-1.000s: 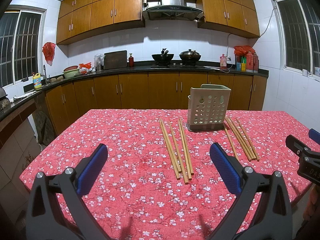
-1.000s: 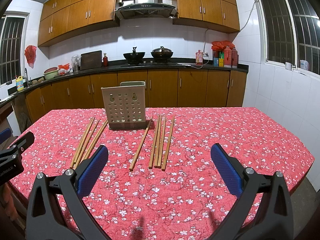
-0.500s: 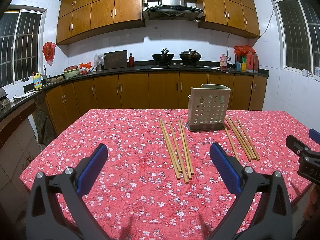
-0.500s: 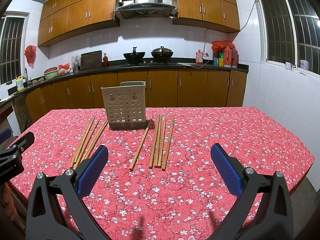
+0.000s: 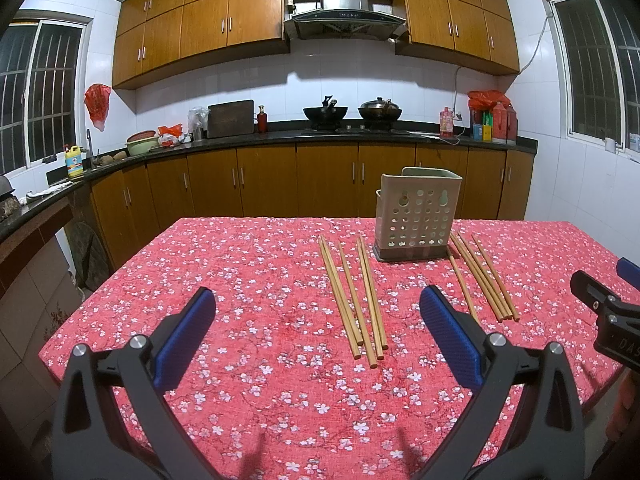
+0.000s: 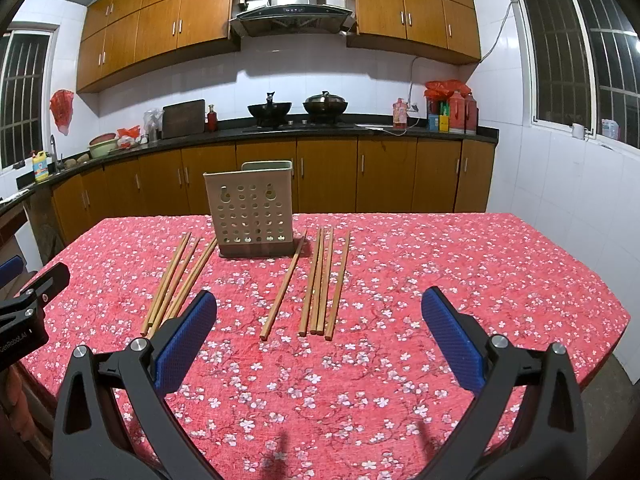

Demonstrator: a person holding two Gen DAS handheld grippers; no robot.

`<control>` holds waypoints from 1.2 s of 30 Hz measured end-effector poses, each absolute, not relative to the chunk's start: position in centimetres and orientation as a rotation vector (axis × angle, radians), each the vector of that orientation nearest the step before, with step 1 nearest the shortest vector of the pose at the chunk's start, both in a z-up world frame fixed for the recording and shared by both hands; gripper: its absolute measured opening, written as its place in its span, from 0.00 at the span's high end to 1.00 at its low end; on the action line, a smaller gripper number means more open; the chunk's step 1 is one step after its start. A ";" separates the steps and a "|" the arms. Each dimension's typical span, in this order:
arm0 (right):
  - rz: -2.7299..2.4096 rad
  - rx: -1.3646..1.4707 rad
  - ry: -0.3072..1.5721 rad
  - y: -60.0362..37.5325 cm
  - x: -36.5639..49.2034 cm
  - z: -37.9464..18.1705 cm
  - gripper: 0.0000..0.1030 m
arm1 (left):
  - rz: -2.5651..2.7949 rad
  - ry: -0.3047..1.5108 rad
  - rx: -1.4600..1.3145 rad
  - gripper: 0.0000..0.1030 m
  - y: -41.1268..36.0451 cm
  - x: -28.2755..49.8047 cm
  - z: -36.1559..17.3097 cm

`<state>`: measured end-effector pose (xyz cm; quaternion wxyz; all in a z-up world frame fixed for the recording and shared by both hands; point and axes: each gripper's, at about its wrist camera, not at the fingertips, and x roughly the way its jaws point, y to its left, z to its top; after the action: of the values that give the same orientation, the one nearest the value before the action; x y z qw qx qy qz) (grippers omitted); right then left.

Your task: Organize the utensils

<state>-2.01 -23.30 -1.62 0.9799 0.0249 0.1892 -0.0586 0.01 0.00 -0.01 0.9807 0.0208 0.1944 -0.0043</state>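
A beige perforated utensil holder [image 5: 416, 216] [image 6: 253, 212] stands upright on the red flowered tablecloth [image 5: 256, 280] [image 6: 440, 272]. Several wooden chopsticks lie flat in two groups: one group left of the holder [image 5: 354, 296] [image 6: 176, 280], one right of it [image 5: 482, 276] [image 6: 322, 284], with a single chopstick [image 6: 284, 284] between. My left gripper [image 5: 316, 300] is open and empty, above the near table, short of the left group. My right gripper [image 6: 318, 300] is open and empty, short of the right group. Each gripper shows at the edge of the other's view [image 5: 604, 312] [image 6: 28, 304].
Brown kitchen cabinets and a dark counter [image 5: 320, 136] with woks and bottles run behind the table. The table's right corner [image 6: 616, 320] and near left edge [image 5: 56, 344] drop off to the floor.
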 end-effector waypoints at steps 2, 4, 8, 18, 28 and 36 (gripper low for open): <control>-0.118 0.050 0.381 -23.3 -2.0 -1.6 0.02 | -0.009 0.391 0.042 0.04 0.0 0.0 0.0; -0.118 0.050 0.382 -23.3 -2.0 -1.7 0.02 | -0.008 0.392 0.042 0.04 0.0 0.0 0.0; -0.117 0.051 0.383 -23.5 -2.1 -1.4 0.02 | -0.007 0.394 0.042 0.04 0.0 0.0 0.0; -0.126 0.133 0.492 -26.2 0.5 -2.7 0.02 | 0.065 0.523 0.036 0.04 0.8 3.4 -1.6; -0.126 0.271 0.723 -30.2 7.9 -5.2 0.39 | 0.047 0.668 0.016 0.04 2.6 9.3 -3.3; -0.112 0.272 0.831 -30.8 13.1 -7.4 0.63 | -0.023 0.751 -0.006 0.30 2.3 13.8 -4.2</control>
<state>13.08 -30.80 -7.36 0.9044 0.1317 0.4023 -0.0544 13.76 2.26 -4.20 0.9302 -0.0029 0.3668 -0.0114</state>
